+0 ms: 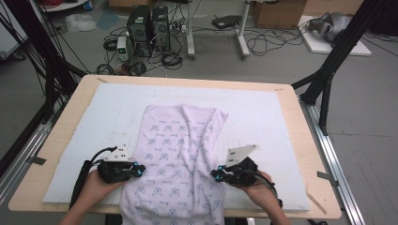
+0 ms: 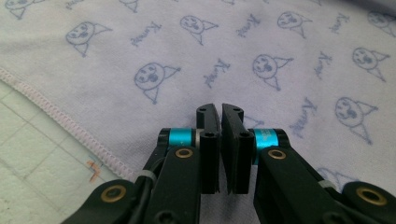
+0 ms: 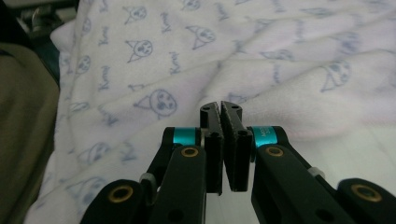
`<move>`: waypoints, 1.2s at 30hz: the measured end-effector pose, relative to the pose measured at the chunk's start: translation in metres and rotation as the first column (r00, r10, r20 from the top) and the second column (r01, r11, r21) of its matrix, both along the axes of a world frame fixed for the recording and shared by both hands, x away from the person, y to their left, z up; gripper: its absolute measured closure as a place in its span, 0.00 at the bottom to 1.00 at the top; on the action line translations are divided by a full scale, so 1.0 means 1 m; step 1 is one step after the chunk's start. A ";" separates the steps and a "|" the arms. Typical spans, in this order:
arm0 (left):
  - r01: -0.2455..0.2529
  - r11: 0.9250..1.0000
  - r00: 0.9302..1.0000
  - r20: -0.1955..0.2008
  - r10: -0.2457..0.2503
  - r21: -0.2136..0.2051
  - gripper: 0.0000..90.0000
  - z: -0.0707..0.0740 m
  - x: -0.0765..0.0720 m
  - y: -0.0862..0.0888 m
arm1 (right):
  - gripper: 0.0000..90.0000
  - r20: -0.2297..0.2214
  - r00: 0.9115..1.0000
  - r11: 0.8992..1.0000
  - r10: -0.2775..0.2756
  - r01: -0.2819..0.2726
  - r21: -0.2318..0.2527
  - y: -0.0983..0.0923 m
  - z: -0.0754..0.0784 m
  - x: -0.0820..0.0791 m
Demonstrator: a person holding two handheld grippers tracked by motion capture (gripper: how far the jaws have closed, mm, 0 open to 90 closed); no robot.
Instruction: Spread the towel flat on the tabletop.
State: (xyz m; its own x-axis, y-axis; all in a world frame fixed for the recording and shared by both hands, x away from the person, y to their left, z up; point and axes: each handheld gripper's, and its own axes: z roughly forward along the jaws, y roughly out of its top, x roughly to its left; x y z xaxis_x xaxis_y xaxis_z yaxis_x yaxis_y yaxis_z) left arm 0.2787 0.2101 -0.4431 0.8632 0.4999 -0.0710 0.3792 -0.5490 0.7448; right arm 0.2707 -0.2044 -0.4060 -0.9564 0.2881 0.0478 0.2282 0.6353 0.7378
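A pale lilac terry towel printed with small blue cartoon faces (image 1: 180, 154) lies lengthwise on a white padded mat (image 1: 263, 117) covering the light wooden table (image 1: 300, 140), its near end hanging over the table edge. The left gripper (image 1: 139, 169), held level in a hand (image 1: 96, 185) with forearm entering from below, points inward at the towel's left hem; its jaws are together, nothing between them. The right gripper (image 1: 214, 175), mirrored in the other hand (image 1: 258, 190), points at the rumpled right edge, jaws likewise closed and empty.
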 end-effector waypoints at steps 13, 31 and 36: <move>-0.025 0.999 0.999 0.021 0.025 0.024 0.82 0.002 0.000 0.000 | 0.76 0.013 0.994 0.994 -0.107 0.107 -0.008 -0.009 -0.018 0.035; -0.047 0.999 0.999 0.020 0.046 0.022 0.84 0.001 0.002 0.002 | 0.97 0.016 0.993 0.991 -0.113 0.114 -0.071 -0.021 -0.003 0.039; -0.055 0.998 0.998 0.020 0.055 0.026 0.74 0.003 0.004 0.003 | 0.83 0.010 0.987 0.986 -0.162 0.161 0.044 -0.049 0.012 0.042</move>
